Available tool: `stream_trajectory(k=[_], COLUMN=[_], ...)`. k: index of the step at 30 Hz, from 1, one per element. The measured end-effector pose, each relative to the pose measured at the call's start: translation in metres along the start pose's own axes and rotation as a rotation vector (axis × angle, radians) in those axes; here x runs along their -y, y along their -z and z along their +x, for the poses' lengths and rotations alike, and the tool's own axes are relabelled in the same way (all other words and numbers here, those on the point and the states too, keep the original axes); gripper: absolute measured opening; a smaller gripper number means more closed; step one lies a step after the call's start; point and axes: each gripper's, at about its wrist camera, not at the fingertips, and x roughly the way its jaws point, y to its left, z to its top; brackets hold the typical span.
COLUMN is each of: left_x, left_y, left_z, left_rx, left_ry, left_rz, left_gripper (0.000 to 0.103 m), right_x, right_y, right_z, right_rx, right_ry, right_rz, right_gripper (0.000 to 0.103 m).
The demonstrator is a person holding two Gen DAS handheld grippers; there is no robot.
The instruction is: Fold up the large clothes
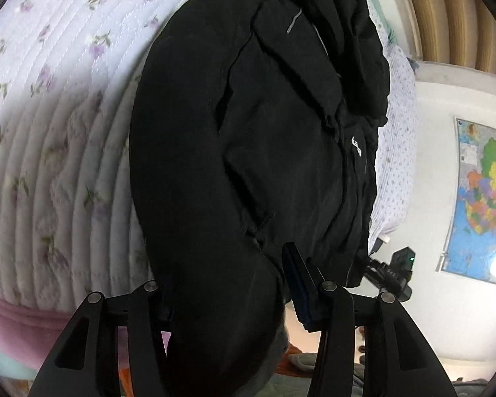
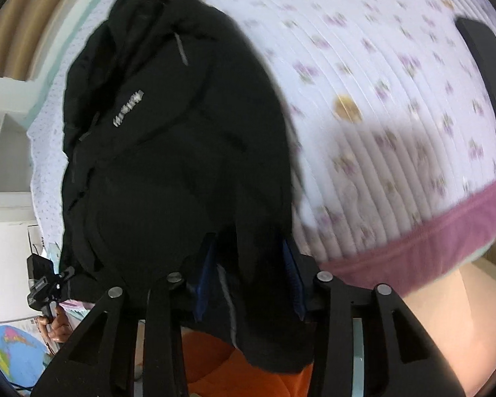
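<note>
A large black jacket [image 1: 248,132] with a small white logo lies on a quilted floral bedspread [image 1: 56,99]. Its near hem hangs over the bed's edge. My left gripper [image 1: 228,284] is shut on the jacket's hem; fabric fills the space between its fingers and hides the left pad. In the right wrist view the jacket [image 2: 168,132] stretches away up the bed, and my right gripper [image 2: 248,271] is shut on the hem, with cloth bunched between its blue pads. Each gripper shows small in the other's view, the right one [image 1: 396,274] and the left one [image 2: 46,284].
The bedspread [image 2: 380,115] has a pink border [image 2: 446,231] along the near edge. A dark flat object [image 2: 486,76] lies on the bed at the far right. A coloured map [image 1: 479,198] hangs on the white wall. Orange fabric [image 2: 215,357] lies below the grippers.
</note>
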Motion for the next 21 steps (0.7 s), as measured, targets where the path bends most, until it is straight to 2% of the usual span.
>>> stream_trajectory(k=[3,6,7,8,11,13,17,21], left_x=[0.008,0.024,0.030,0.035,0.054,0.073,0.100,0.115], left_y=[0.003,0.006,0.006,0.004,-0.003,-0.010,-0.035,-0.061], left_z=[0.001,0.005,0.005,0.007,-0.006,-0.016,-0.053,-0.080], left_rx=[0.006,0.014,0.021,0.030,0.079,0.117,0.207,0.272], left_ry=[-0.019,-0.073,-0.085,-0.083,-0.032,-0.004,0.112,0.156], left_rz=[0.013,0.057,0.072,0.076,0.100,0.121,0.139,0.156], left_gripper=[0.051,0.049,0.038,0.030,0.025,0.024,0.024,0.024], right_x=[0.003,0.003,0.000,-0.002,-0.018,-0.030,-0.047,-0.059], right_y=[0.013,0.026,0.027,0.028,0.021,0.014,-0.008,-0.040], right_z=[0.003,0.007,0.007,0.007,-0.002,-0.018,-0.061,-0.093], right_rx=[-0.035,-0.065,-0.069,-0.067,-0.040,0.003,0.109,0.185], right_ry=[0.017,0.020,0.021,0.026,0.016,0.018,-0.030,-0.081], right_rz=[-0.010,-0.025,-0.033,-0.042,-0.065,-0.091,-0.102,-0.098], right_gripper=[0.049,0.049,0.048,0.038,0.022,0.020,0.018,0.018])
